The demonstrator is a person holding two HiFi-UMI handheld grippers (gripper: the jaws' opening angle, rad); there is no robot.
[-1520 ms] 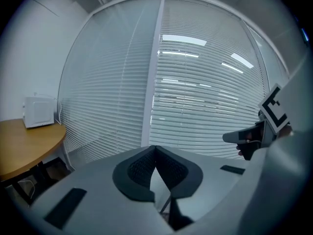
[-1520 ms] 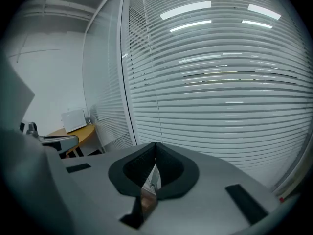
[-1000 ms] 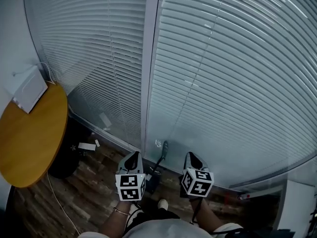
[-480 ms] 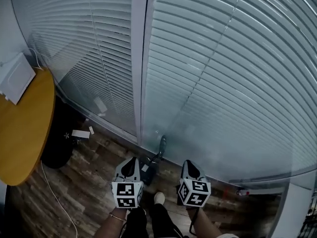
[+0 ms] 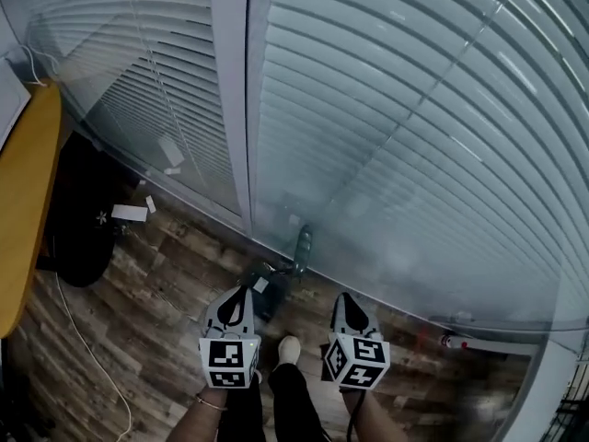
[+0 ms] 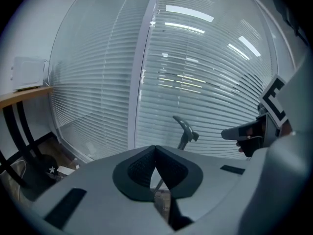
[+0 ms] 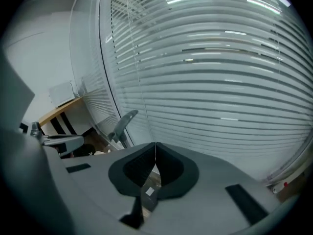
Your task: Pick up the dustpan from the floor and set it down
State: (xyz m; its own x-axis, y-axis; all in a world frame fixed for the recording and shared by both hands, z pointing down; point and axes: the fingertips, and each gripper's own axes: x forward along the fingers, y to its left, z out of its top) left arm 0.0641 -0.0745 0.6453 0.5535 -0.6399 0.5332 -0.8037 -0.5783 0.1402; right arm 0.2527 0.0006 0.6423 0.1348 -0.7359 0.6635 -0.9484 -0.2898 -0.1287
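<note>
Wood floor (image 5: 138,274): one dustpan (image 5: 300,250), two grippers (image 5: 242,290) (image 5: 343,296)

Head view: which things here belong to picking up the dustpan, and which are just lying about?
Job in hand:
- dustpan, handle up
- left hand-held gripper, shut, empty
- right hand-held gripper, shut, empty

Lying about:
- wooden table
- dark base beneath it
- white cable on the floor
- paper scraps

Grey two-jaw grippers with marker cubes: two, the left gripper (image 5: 239,293) and the right gripper (image 5: 343,299). Dark long-handled dustpan (image 5: 301,249): one. Round orange wooden table (image 5: 23,210): one. Thin white floor cable (image 5: 83,343): one.
</note>
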